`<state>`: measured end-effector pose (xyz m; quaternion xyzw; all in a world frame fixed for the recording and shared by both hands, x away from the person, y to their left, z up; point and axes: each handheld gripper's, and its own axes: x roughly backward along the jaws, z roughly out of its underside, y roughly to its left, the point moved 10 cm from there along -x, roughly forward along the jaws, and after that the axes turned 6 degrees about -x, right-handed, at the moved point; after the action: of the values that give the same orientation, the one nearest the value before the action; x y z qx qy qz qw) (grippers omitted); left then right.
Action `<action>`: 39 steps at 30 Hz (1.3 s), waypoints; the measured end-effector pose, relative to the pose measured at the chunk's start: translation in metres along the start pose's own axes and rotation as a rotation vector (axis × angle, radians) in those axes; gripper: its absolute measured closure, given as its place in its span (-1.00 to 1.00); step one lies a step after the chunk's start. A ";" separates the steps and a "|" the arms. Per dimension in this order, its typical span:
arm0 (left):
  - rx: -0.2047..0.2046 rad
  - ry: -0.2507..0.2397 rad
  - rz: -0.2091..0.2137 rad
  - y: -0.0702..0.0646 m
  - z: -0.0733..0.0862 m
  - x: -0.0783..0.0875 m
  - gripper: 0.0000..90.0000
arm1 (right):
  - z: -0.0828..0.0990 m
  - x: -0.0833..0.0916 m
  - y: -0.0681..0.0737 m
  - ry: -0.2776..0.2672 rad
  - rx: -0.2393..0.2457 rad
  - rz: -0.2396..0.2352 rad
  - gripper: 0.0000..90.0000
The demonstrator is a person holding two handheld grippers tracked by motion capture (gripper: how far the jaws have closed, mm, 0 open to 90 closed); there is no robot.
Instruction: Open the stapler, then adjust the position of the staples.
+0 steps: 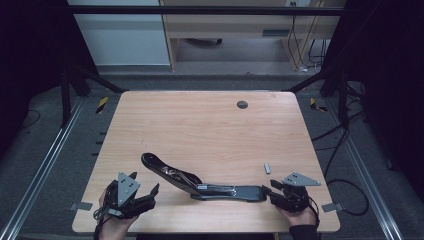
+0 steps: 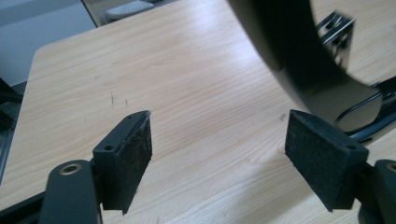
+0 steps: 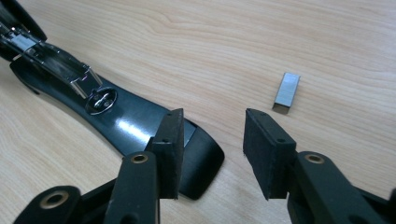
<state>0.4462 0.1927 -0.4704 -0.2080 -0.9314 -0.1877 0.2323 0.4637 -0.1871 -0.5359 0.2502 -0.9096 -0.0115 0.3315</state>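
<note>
On a pale wooden table (image 1: 210, 125), one black stapler (image 1: 200, 182) lies swung fully open, its arm reaching up and left, its base stretching right towards the near edge; one small strip of staples (image 1: 267, 168) lies apart from it, near the right side.

At left, the left gripper (image 1: 150, 192) hangs just off the stapler's raised arm, jaws spread wide with nothing between the pads (image 2: 133, 158), only bare wood; in the left gripper view the stapler's dark curved arm (image 2: 299, 60) looms beside the right-hand pad, near but seemingly not touching it.

At centre, the stapler's metal magazine (image 3: 56, 60) lies exposed and ready for loading.

At right, the right gripper (image 1: 272, 192) sits at the tip of the base, jaws parted and clamped on nothing; in the right gripper view the rounded base end (image 3: 201, 158) lies under and just behind the left-hand pad, while the staple strip (image 3: 286, 92) rests beyond the right-hand pad, well clear of both.

The risk from here, as it appears: with neither tool gripping, the open stapler could skid or pivot if a jaw nudges it; the little strip, smooth and low on the wood, could slip, tip or break apart under an off-centre pinch; a careless sweep could push it towards the table edge.

Count: one stapler, one staple strip, two grippers, two hands.
</note>
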 end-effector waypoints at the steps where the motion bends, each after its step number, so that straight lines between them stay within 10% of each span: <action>1: 0.003 0.015 -0.006 0.001 0.004 -0.001 -0.50 | -0.001 0.000 -0.002 -0.003 0.006 0.006 0.27; 39: 0.017 0.087 -0.057 0.040 0.046 -0.036 -0.43 | -0.049 -0.030 -0.051 0.093 -0.062 0.205 0.24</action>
<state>0.4780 0.2363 -0.5170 -0.1710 -0.9275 -0.1952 0.2691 0.5363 -0.2102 -0.5251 0.1458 -0.9132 0.0059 0.3805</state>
